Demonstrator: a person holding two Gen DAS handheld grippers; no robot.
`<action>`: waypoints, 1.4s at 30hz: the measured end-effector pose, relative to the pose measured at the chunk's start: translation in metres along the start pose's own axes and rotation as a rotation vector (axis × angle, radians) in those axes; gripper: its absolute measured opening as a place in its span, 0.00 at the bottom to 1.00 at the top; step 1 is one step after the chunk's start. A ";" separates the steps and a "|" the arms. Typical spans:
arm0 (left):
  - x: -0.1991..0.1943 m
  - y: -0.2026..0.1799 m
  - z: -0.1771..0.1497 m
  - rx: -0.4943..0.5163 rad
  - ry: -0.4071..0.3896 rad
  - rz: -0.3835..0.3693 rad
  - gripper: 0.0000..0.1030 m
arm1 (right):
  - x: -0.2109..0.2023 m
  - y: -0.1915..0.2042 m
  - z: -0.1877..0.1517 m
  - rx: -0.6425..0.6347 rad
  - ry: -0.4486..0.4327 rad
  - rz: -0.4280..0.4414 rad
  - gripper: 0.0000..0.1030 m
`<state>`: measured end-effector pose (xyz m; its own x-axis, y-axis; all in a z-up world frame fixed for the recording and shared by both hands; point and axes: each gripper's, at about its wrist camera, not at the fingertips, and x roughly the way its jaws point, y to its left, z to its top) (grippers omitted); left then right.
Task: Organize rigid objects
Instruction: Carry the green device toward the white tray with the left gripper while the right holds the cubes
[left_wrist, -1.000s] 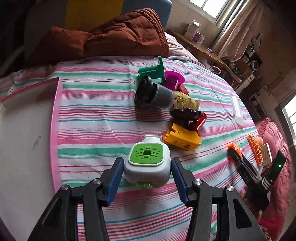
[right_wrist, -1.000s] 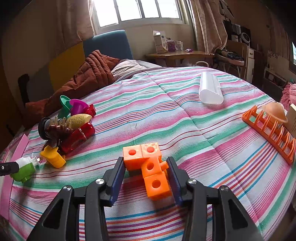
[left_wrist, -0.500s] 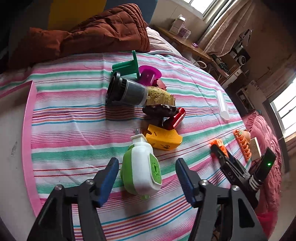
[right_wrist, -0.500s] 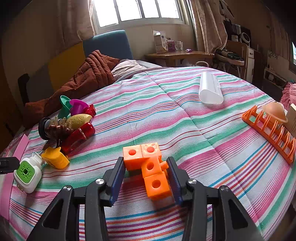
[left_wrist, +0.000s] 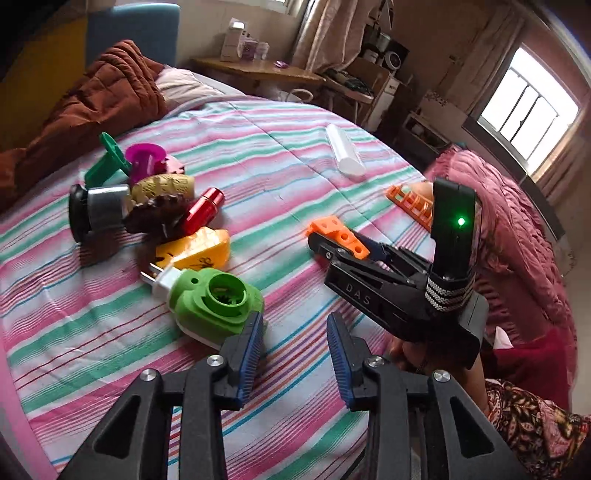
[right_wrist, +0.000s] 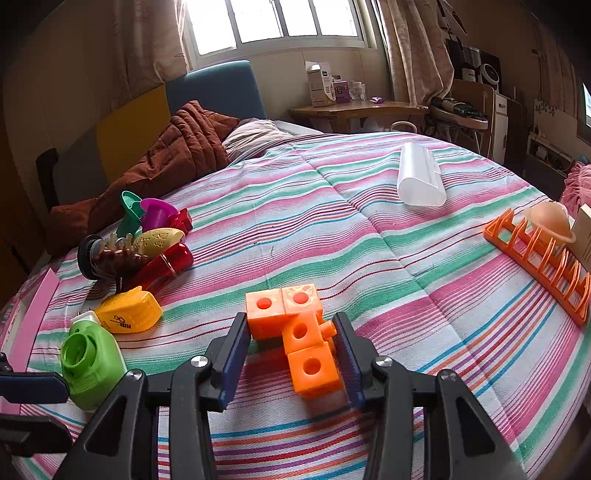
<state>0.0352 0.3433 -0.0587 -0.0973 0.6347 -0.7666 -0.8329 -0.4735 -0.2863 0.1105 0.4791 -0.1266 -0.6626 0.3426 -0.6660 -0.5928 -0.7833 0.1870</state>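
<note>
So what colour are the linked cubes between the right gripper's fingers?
Orange; the linked cubes show best in the right wrist view, between the right gripper fingers.

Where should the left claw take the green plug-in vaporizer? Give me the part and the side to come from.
Grip the wide green body across its two side walls, just behind the round socket. Bring the left claw in from the near, socket end. The vaporizer lies flat, with its prongs pointing away, close to the yellow plug, so the far end is probably too crowded.
</note>
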 end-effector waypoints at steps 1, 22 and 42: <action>-0.007 0.003 0.000 -0.027 -0.036 0.021 0.42 | 0.000 0.000 0.000 0.001 0.000 0.000 0.45; 0.010 0.060 -0.012 -0.313 0.029 0.375 0.79 | 0.000 0.000 0.000 0.002 0.000 0.002 0.45; 0.015 0.080 -0.017 -0.253 0.092 0.338 0.54 | 0.002 0.001 -0.001 -0.006 0.007 -0.005 0.45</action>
<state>-0.0234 0.3050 -0.1031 -0.2833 0.3671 -0.8860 -0.6021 -0.7871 -0.1337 0.1090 0.4786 -0.1280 -0.6563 0.3432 -0.6719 -0.5936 -0.7845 0.1791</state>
